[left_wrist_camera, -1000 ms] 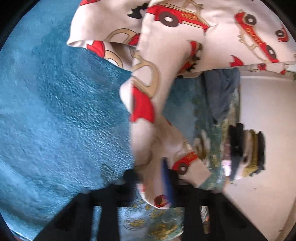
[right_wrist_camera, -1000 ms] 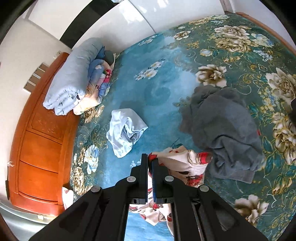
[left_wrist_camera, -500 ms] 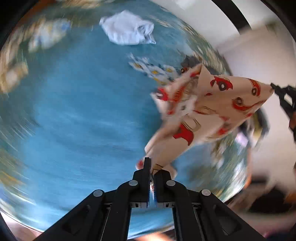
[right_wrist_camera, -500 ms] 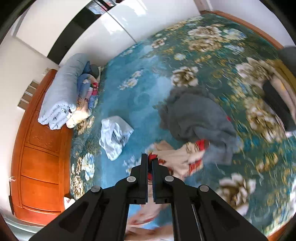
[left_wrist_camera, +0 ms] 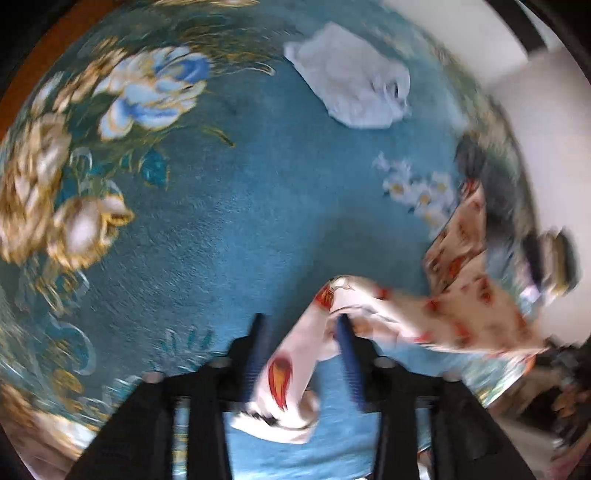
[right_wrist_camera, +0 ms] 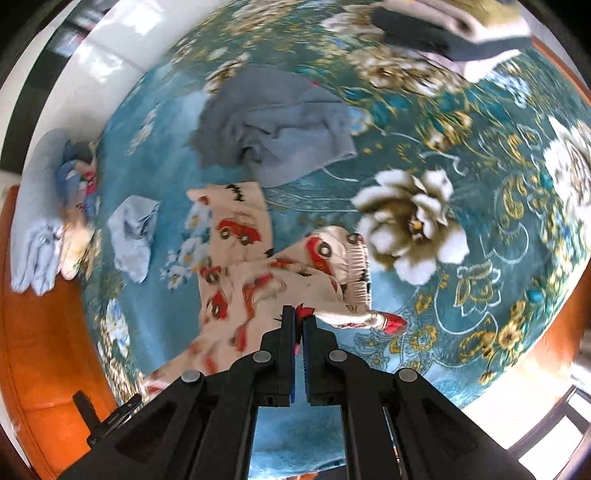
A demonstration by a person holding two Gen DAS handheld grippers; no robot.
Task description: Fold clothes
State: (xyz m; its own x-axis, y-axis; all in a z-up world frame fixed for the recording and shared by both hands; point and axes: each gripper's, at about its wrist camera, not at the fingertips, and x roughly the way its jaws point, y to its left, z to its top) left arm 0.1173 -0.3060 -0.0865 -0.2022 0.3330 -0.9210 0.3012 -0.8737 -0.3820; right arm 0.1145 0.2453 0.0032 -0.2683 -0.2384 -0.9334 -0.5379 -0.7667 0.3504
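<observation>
Cream pants printed with red cars (right_wrist_camera: 255, 280) lie spread on the blue flowered bedspread (right_wrist_camera: 461, 206). My right gripper (right_wrist_camera: 299, 314) is shut on their near edge by the elastic waistband. In the left wrist view my left gripper (left_wrist_camera: 301, 325) is open; a fold of the same pants (left_wrist_camera: 436, 314) lies loose between its fingers and stretches away to the right. The left gripper also shows at the lower left of the right wrist view (right_wrist_camera: 107, 413).
A crumpled grey garment (right_wrist_camera: 273, 125) lies beyond the pants. A pale blue garment (right_wrist_camera: 133, 232) lies to the left, also in the left wrist view (left_wrist_camera: 354, 85). Rolled quilts (right_wrist_camera: 44, 206) sit against the wooden headboard (right_wrist_camera: 40, 354). Folded clothes (right_wrist_camera: 450, 33) are stacked at the far edge.
The left gripper has opened and the pants have slipped loose between its fingers. The pants have come down from the air and now lie on the bed. The right gripper stays shut on them.
</observation>
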